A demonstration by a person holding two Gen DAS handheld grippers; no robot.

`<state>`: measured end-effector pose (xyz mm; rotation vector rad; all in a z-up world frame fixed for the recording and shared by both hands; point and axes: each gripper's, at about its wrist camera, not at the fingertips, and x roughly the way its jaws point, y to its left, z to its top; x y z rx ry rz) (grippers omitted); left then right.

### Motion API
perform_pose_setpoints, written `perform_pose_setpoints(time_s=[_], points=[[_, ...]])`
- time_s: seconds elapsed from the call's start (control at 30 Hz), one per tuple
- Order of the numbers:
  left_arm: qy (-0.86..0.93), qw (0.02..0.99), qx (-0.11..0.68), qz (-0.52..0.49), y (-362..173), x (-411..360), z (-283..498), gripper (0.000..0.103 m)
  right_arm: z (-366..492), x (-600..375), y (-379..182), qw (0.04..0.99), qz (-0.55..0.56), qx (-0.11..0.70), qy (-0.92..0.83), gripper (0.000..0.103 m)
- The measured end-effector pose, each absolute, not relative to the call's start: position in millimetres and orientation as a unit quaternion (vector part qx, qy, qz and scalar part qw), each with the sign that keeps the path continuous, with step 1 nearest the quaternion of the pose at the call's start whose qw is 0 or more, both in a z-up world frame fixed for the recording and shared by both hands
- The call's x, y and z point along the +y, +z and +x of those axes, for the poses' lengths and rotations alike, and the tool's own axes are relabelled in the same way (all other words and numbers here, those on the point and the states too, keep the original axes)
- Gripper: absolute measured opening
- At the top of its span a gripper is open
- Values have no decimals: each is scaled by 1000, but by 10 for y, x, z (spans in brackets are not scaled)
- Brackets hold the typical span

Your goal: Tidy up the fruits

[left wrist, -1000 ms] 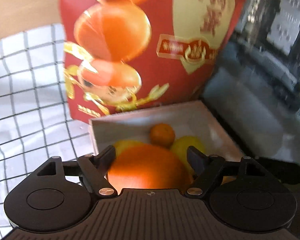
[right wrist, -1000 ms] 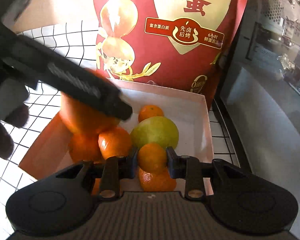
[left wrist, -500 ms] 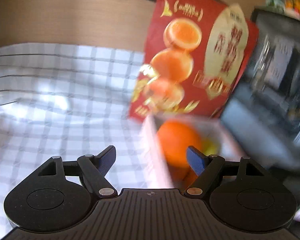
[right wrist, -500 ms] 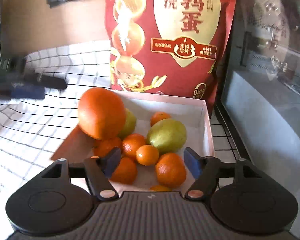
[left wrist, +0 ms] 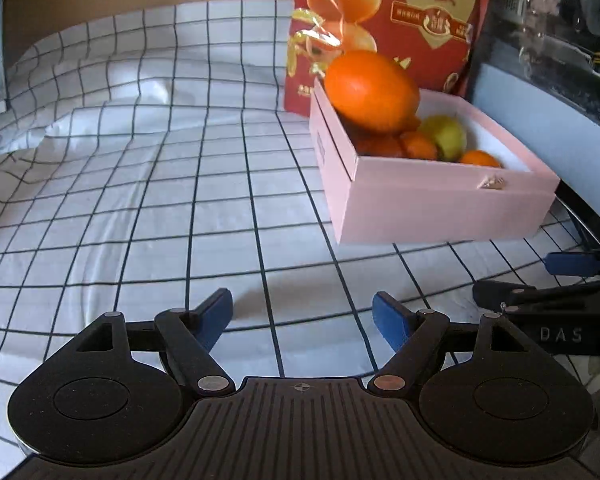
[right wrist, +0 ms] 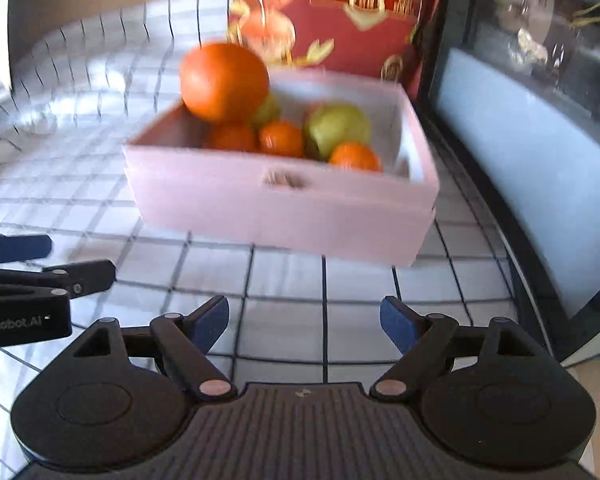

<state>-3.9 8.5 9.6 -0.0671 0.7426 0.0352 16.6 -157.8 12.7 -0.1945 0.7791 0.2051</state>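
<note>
Left gripper (left wrist: pixel 302 318) is held spread and empty over the checked cloth. Right gripper (right wrist: pixel 304 322) is opening, nothing between the fingers. Big round orange (left wrist: pixel 371 90) is perched atop the pink cardboard box (left wrist: pixel 440 208), so sorting looks basically done.

Right wrist view — pink box (right wrist: pixel 284 200) and its emblem smeared by motion blur. Red bag (left wrist: pixel 384 20) cut off by the upper edge; lower fruits hidden beneath the large orange (left wrist: pixel 370 90). Right gripper (left wrist: pixel 556 276) cropped at the right edge — its other finger unseen.
</note>
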Motion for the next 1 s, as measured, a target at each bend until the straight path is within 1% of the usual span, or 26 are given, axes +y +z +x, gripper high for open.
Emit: perform_pose_setpoints(time_s=[0.1, 0.13, 0.17, 0.23, 0.4, 0.57, 1.0], points=[[25, 934, 354, -37, 65, 72, -19, 83, 220, -1585, 129, 919, -94, 374, 83, 93], [29, 936, 350, -33, 55, 59, -9, 83, 245, -1588, 126, 920, -97, 372, 76, 101], [35, 937, 347, -27, 45, 35, 2, 83, 273, -1590, 115, 921, -104, 369, 68, 103], [44, 939, 342, -8, 19, -37, 17, 85, 296, -1611, 110, 923, -104, 364, 71, 103], [47, 941, 336, -10, 4, -56, 40, 87, 357, -1737, 68, 926, -56, 363, 93, 103], [47, 941, 336, -9, 7, -61, 49, 87, 278, -1744, 18, 937, -56, 331, 97, 103], [45, 941, 336, -12, 5, -56, 51, 87, 269, -1746, 30, 937, -56, 331, 98, 103]])
